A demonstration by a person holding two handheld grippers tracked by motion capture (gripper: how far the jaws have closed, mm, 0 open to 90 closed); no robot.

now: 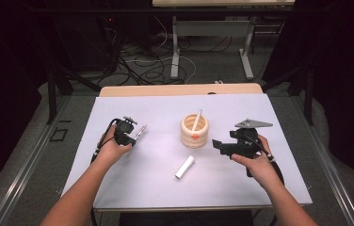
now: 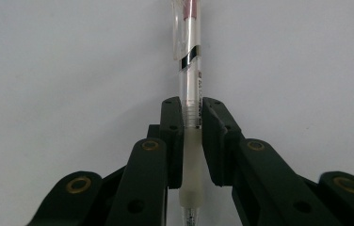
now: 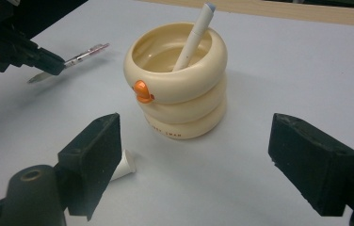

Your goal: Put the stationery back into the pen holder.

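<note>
At left, the left gripper [image 1: 136, 135] is clenched on a clear pen [image 2: 190, 70], held off the white table [image 1: 118, 174]. One white pen [image 1: 196, 120] already stands in the cream pen holder [image 1: 194, 130]; a white tube [image 1: 184, 167] lies in front of it. At right, the right gripper [image 1: 217, 145] waits released beside the holder.

The pen [image 2: 190, 70] looked like clear, glossy plastic, with a milky, soft-looking grip. The left tongs [image 2: 191, 127] holding it were matt black plastic with brass-coloured rivets. The cup [image 3: 177, 80] seemed smooth, cream-coloured and slightly shiny. The surface [image 1: 132, 174] had a matt, pale cover, with a light wood edge behind it.
</note>
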